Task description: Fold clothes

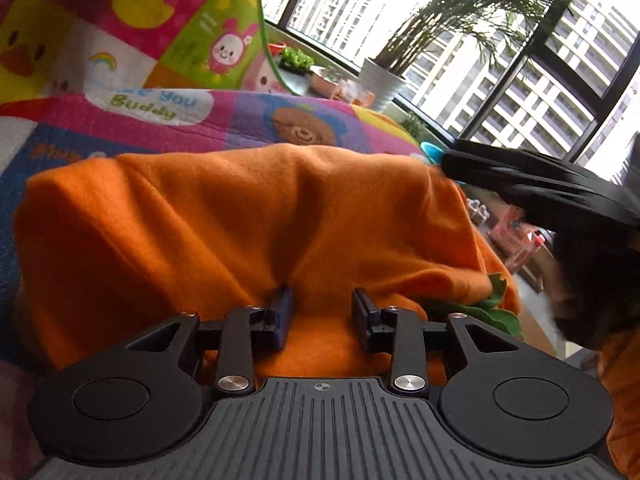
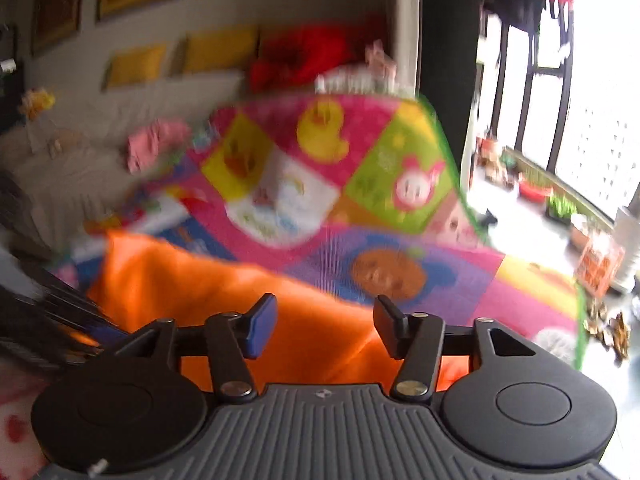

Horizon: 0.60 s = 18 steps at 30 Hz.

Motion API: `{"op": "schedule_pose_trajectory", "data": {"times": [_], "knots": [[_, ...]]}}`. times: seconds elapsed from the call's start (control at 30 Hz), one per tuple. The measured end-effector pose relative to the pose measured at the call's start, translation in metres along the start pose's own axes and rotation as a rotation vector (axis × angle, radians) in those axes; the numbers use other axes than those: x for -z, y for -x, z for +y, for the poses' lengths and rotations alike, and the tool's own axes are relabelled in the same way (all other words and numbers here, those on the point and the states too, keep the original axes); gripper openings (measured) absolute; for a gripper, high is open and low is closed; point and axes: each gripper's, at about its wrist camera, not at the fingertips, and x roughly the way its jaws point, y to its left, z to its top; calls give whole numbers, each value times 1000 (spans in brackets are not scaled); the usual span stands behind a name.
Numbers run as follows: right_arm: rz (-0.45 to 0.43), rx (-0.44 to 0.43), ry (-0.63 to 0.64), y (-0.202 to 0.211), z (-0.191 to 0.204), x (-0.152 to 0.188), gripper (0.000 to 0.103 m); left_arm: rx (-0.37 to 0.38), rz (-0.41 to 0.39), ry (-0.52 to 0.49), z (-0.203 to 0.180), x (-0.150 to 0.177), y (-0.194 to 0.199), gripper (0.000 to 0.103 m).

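A patchwork play mat [image 1: 120,52] is lying under an orange fleece garment [image 1: 224,216], which is sitting bunched and partly doubled over, so I judge the folding barely begun. The left gripper [image 1: 320,312] and right gripper [image 2: 326,326] are both hovering over it, spread apart and grasping nothing. On the mat, "you Buddy" is reading clearly.

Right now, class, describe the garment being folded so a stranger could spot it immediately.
Find the patchwork cartoon play mat with ducks and a bear. Lying on it, directly ahead of the left tongs, is the orange fleece garment. It is the only plain, single-colour cloth there, with a green leafy trim at one edge.
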Motion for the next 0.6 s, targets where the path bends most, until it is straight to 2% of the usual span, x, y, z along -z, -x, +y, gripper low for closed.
{"op": "schedule_pose_trajectory", "data": {"times": [0.03, 0.1, 0.17, 0.23, 0.3, 0.37, 0.5, 0.6], "knots": [[45, 6, -12, -15, 0, 4, 56, 1, -4, -4, -2, -2, 5, 37], [84, 26, -10, -31, 4, 14, 59, 18, -26, -18, -7, -7, 16, 45], [56, 59, 60, -28, 17, 21, 60, 43, -93, -40, -11, -17, 33, 58], [55, 64, 65, -25, 19, 23, 61, 42, -144, -48, -11, -28, 41, 63], [55, 64, 59, -25, 19, 24, 61, 27, -164, -36, -6, -40, 39, 64], [55, 63, 54, -24, 18, 24, 61, -2, -140, -4, 6, -47, 23, 64], [47, 59, 48, -22, 19, 27, 62, -47, -40, 81, 32, -40, -9, 57], [44, 58, 38, -20, 18, 28, 66, -44, -36, 73, 37, -33, -13, 56]]}}
